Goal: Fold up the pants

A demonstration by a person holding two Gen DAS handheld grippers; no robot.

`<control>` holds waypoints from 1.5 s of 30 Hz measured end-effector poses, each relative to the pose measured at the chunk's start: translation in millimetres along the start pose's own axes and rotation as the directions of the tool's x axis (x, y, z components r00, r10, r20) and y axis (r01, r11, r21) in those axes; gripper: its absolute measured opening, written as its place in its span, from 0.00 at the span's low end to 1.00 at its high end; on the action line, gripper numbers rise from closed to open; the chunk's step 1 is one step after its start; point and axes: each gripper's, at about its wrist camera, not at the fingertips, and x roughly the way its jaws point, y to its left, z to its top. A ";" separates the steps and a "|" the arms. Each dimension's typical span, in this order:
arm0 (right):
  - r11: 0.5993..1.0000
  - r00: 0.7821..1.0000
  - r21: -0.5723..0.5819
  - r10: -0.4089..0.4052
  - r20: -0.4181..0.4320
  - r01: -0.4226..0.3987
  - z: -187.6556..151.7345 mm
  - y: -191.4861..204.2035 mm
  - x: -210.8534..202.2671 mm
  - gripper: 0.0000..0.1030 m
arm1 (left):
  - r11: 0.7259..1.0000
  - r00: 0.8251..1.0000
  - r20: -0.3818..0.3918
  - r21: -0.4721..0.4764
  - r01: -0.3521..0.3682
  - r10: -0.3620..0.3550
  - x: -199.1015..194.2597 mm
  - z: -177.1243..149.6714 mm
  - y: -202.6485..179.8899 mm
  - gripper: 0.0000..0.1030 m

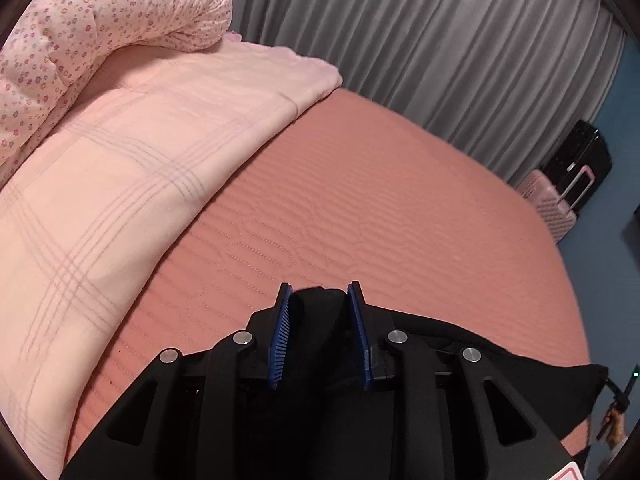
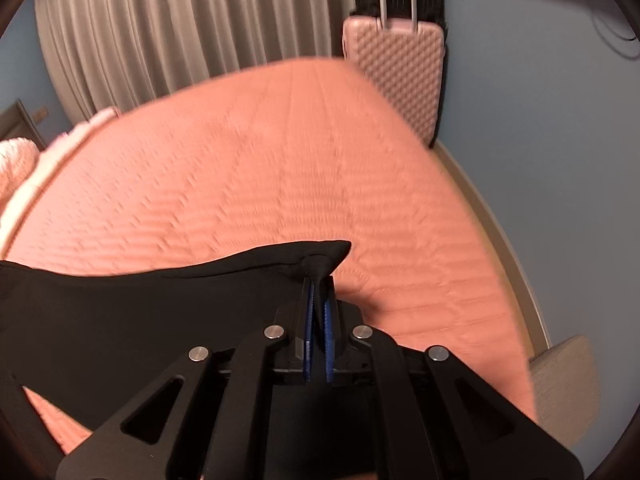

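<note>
My left gripper (image 1: 320, 292) has black pants (image 1: 316, 320) fabric bunched between its blue pads (image 1: 280, 332), jaws narrowed with a gap left and the cloth filling it. My right gripper (image 2: 319, 280) is clamped tight on a pinched corner of the pants (image 2: 160, 300), blue pads nearly touching. The garment hangs stretched between both grips above the near edge of the salmon quilted bed (image 2: 300, 160); a pink blanket (image 1: 120, 168) lies along the bed's left side.

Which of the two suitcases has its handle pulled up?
The pink suitcase with the quilted shell: its pink telescopic handle stands raised above its top. The black suitcase stands behind it by the curtain, and no raised handle shows on it.
</note>
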 end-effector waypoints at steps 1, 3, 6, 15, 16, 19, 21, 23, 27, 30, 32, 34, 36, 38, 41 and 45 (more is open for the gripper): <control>1.000 0.999 0.005 0.021 0.027 -0.021 2.2 -2.2 -19.3 0.03 | 1.000 1.000 0.026 0.005 0.003 -0.003 -18.1 -1.4 0.1 0.21; 0.999 0.997 -0.001 0.053 0.061 -0.053 3.8 -4.0 -49.6 0.03 | 0.999 0.997 0.072 -0.012 0.038 -0.037 -57.4 -0.7 6.5 0.00; 0.992 0.990 -0.061 0.115 0.087 -0.110 -4.2 1.1 -104.4 0.03 | 0.997 0.986 0.154 -0.040 0.071 -0.064 -123.9 -4.6 22.4 0.00; 0.992 0.993 -0.073 0.111 0.048 -0.108 -30.2 10.2 -125.8 0.03 | 0.992 0.996 -0.045 0.103 -0.077 0.082 -123.7 -54.8 26.3 0.02; 0.992 0.993 -0.074 0.108 0.048 -0.105 -28.9 11.5 -124.5 0.03 | 0.993 0.994 -0.085 0.108 -0.055 0.065 -105.3 -53.8 23.1 0.03; 0.993 0.995 -0.084 0.090 0.037 -0.087 -21.7 16.7 -117.2 0.03 | 0.993 0.988 -0.149 0.117 -0.007 0.025 -55.4 -42.3 16.5 0.08; 0.994 0.997 -0.086 0.073 0.030 -0.071 -19.0 17.7 -110.1 0.03 | 0.990 0.983 -0.183 0.139 0.014 0.012 -19.0 -32.6 11.2 0.45; 0.996 0.998 -0.077 0.055 0.023 -0.053 -16.3 15.1 -99.8 0.03 | 0.988 0.981 -0.194 0.155 0.006 0.024 9.4 -22.5 11.1 0.54; 0.999 1.000 -0.051 0.020 0.009 -0.020 -17.8 12.0 -80.1 0.03 | 0.993 0.954 -0.296 0.119 -0.024 0.058 73.4 -10.3 32.7 0.53; 0.999 1.000 -0.042 -0.001 -0.002 0.000 -22.0 12.0 -66.7 0.03 | 0.987 0.933 -0.345 0.149 -0.054 0.103 108.0 -10.0 42.4 0.53; 0.999 1.000 -0.038 -0.011 -0.010 0.010 -24.9 14.1 -59.9 0.03 | 0.984 0.939 -0.324 0.165 -0.065 0.116 118.3 -8.4 43.8 0.54; 0.999 1.000 -0.039 -0.020 -0.020 0.019 -27.8 15.7 -53.7 0.03 | 0.988 0.953 -0.285 0.140 -0.066 0.104 119.3 -3.3 45.0 0.54; 0.999 0.999 -0.042 -0.027 -0.023 0.026 -29.6 18.2 -50.0 0.03 | 0.984 0.959 -0.249 0.147 -0.097 0.132 119.9 1.3 45.2 0.54; 0.999 0.999 -0.040 -0.029 -0.024 0.028 -31.5 20.7 -47.5 0.03 | 0.984 0.950 -0.277 0.145 -0.104 0.141 122.9 -0.7 47.4 0.51; 0.999 0.999 -0.035 -0.033 -0.023 0.033 -33.2 21.8 -47.2 0.03 | 0.990 0.955 -0.286 0.135 -0.046 0.083 116.2 -4.9 46.4 0.39; 0.999 0.999 -0.028 -0.043 -0.019 0.042 -33.3 20.8 -49.1 0.03 | 0.996 0.970 -0.242 0.089 0.012 0.010 90.0 -6.8 54.9 0.16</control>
